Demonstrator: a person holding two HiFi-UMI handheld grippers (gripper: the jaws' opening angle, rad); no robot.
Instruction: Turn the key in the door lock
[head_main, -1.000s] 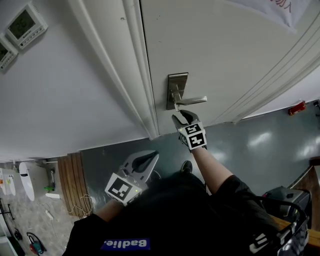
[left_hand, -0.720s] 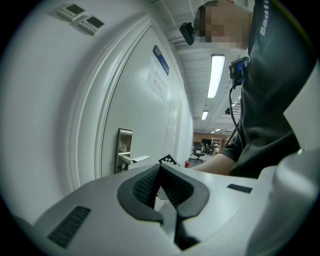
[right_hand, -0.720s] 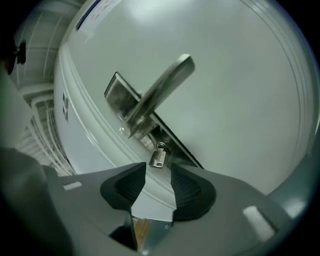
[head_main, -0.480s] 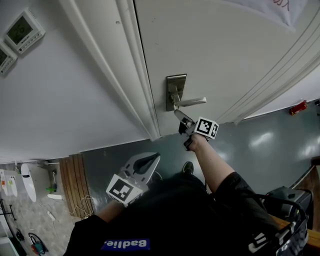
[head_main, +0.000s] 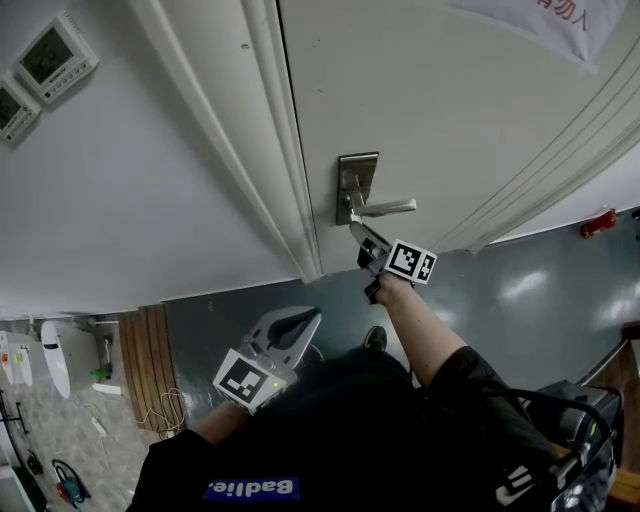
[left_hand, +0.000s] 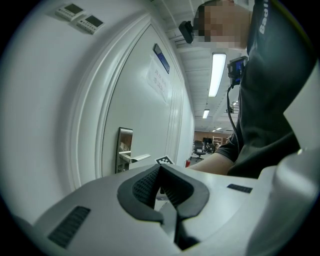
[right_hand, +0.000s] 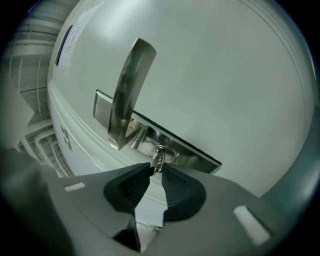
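A steel lock plate (head_main: 356, 185) with a lever handle (head_main: 385, 208) sits on the white door (head_main: 450, 110). In the right gripper view, a small silver key (right_hand: 159, 156) sticks out of the keyhole below the handle (right_hand: 127, 95). My right gripper (right_hand: 156, 170) is level at the door, rolled on its side, and its jaws are closing. The key's head sits between the two pad tips, which do not clamp it. In the head view the right gripper (head_main: 358, 230) is just under the handle. My left gripper (head_main: 300, 318) hangs back near my body, shut and empty, pointing at the door (left_hand: 145, 100).
The white door frame (head_main: 270, 150) runs left of the lock. Two wall control panels (head_main: 45, 60) are mounted at far left. A grey floor (head_main: 520, 290) lies below, with a red object (head_main: 597, 222) by the door's base at right.
My right gripper has rolled onto its side below the handle, so its marker cube now faces right. The left gripper has not moved.
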